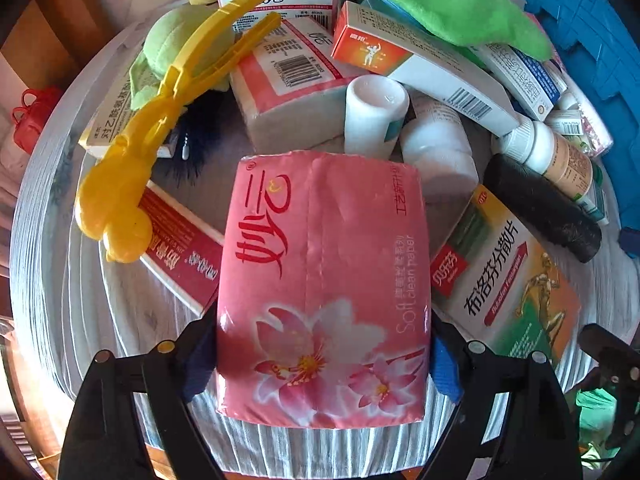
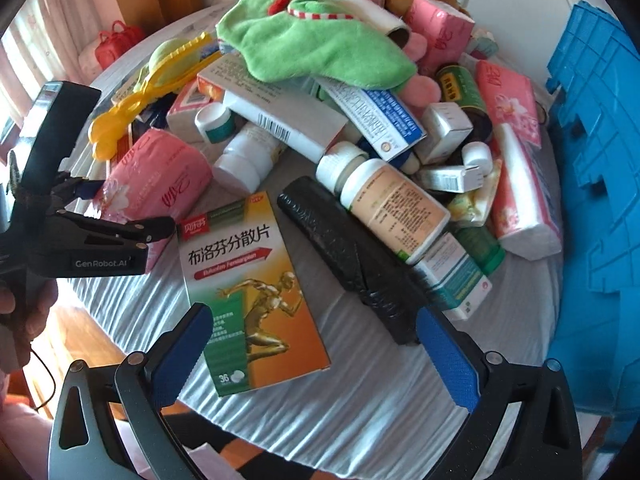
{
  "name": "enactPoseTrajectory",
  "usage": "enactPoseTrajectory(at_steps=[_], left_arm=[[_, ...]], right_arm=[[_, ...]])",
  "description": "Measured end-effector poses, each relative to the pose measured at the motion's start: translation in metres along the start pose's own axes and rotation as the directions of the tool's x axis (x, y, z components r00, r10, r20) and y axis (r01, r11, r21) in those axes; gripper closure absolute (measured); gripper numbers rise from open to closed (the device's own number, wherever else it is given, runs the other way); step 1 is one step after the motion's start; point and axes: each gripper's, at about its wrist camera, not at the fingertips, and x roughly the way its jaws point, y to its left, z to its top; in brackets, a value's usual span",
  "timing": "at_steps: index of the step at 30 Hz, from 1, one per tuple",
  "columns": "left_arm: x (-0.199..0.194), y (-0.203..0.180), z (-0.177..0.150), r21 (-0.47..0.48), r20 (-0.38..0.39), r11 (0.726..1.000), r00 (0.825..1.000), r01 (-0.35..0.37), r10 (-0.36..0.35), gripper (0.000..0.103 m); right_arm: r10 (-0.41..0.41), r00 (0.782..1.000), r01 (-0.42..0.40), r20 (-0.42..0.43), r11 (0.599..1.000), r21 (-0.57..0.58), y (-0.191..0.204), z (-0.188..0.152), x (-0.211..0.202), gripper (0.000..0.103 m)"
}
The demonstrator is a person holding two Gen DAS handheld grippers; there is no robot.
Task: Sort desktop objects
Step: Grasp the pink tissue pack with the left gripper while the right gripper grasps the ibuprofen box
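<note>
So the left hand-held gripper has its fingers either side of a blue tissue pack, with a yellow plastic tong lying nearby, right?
Nearly. The tissue pack is pink, not blue, as the left wrist view shows. The left hand-held gripper does straddle it, with the yellow plastic tong nearby.

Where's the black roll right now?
In the right wrist view the black roll lies near the centre of the table, between the orange and green medicine box and the beige-label bottle, its near end beside the right gripper.
</note>
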Motion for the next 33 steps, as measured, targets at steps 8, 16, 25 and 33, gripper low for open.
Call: enactPoseTrajectory(at_steps=[8,16,25,33], left_arm=[[-0.009,0.011,-0.038,-0.039,-0.014,0.999,1.000,0.001,-0.001,0.017],[-0.001,0.008,-0.040,-0.050,-0.032,0.999,0.999,-0.010,0.008,0.017],[-0.004,0.006,-0.040,-0.037,-0.029,0.999,1.000,-0.011,0.010,0.018],[-0.025,0.003,-0.039,-0.030,0.010,1.000,1.000,0.005,-0.004,0.019]], right_arm=[[0.044,0.993,-0.056,-0.108,0.992,-0.114,0.037,0.009,0.040,0.000],[0.032,0.983,-0.060,-0.183,0.987,-0.148,0.050,0.023,0.069,0.000],[0.028,0.974,-0.062,-0.226,0.988,-0.144,0.048,0.031,0.078,0.000],[0.044,0.978,-0.074,-0.204,0.988,-0.139,0.050,0.039,0.059,0.012]])
